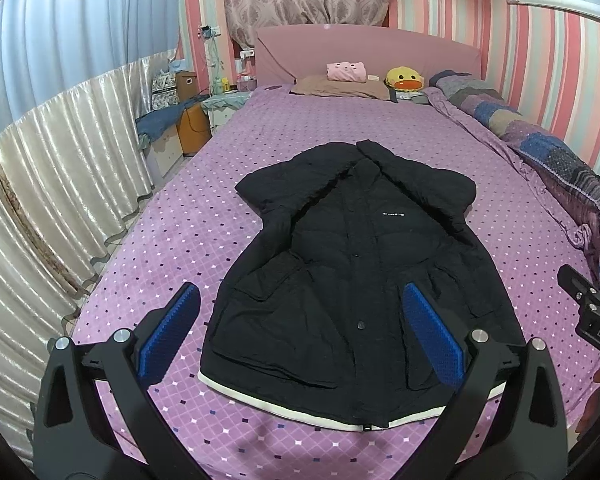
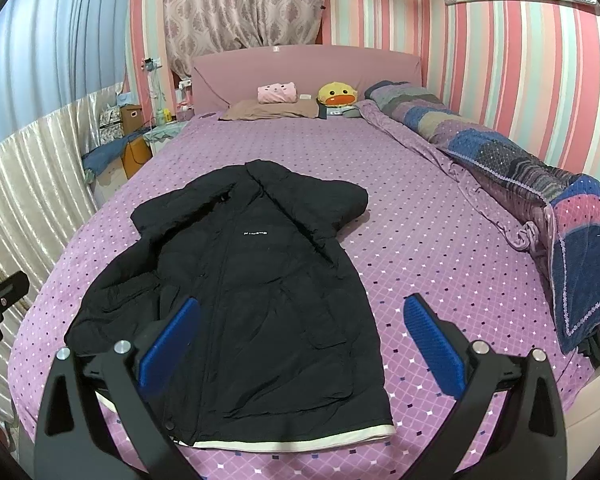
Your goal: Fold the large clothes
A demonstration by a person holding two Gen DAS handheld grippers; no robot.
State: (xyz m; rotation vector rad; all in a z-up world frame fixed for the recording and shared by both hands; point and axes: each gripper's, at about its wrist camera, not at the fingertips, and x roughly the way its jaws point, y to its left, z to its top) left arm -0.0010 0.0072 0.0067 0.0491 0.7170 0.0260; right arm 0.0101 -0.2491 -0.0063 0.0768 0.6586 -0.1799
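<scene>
While both grippers hang above the near end of the bed (image 1: 172, 216), I see each one spread wide with nothing between its blue pads. My left gripper (image 1: 300, 332) looks straight up the coat (image 1: 352, 264): its left pad (image 1: 168, 332) is over bare sheet just beside the coat's left edge, and its right pad (image 1: 432, 336) is over the coat's right front panel. I cannot tell whether either pad touches cloth. My right gripper (image 2: 300, 340) sits further to the right; its left pad (image 2: 168, 344) is over the coat's lower front, its right pad (image 2: 432, 344) over sheet, apart from the coat. The body of the right gripper also shows at the right edge of the left view, and a sliver of the left gripper at the left edge of the right view.

The coat, black, lies flat and front-up in the middle of the bed, nearer the foot. Its long axis runs along the bed: collar toward the headboard (image 1: 368, 52), white-trimmed hem (image 1: 316, 416) toward me. The button placket runs down the centre, closed. Both sleeves are folded in at the shoulders, so the top looks broad and blunt. A small white logo (image 1: 394, 214) sits on the chest.

A rolled quilt (image 2: 500, 168) lies along the right edge, well apart from the coat.
</scene>
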